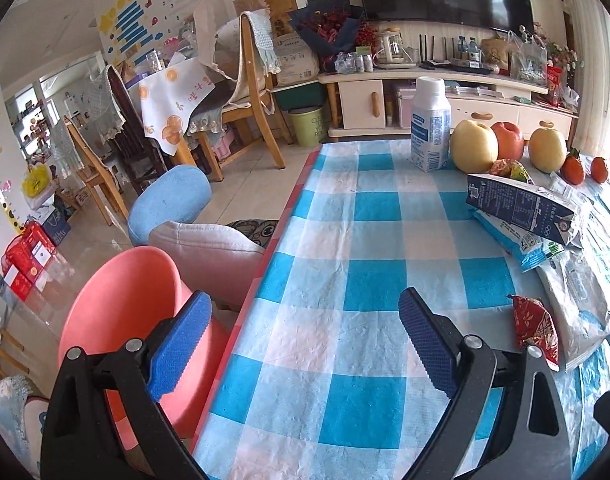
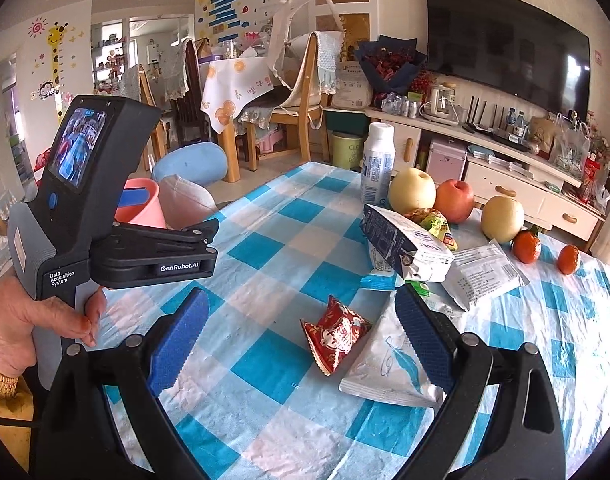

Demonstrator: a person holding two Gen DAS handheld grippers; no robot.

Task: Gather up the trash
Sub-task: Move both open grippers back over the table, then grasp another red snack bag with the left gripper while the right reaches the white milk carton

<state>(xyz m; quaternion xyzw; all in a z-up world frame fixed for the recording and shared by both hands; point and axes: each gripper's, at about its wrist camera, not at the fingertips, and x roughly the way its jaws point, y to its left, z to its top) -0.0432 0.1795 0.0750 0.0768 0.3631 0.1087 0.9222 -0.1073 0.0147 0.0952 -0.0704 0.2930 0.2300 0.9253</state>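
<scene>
Both tongs stand wide and hold nothing. The right gripper point(image 2: 301, 344) hovers over the checked tablecloth point(image 2: 265, 264), its fingers on either side of a red snack wrapper point(image 2: 335, 334). The left gripper point(image 1: 301, 344) is at the table edge, above a pink bin point(image 1: 121, 304). More wrappers and a dark carton point(image 2: 401, 244) lie beside the fruit point(image 2: 453, 200).

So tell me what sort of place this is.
Most likely a family living room at home: a wall-mounted television above a cream cabinet, wooden dining chairs behind, and a checked tablecloth with fruit and snack wrappers.
</scene>
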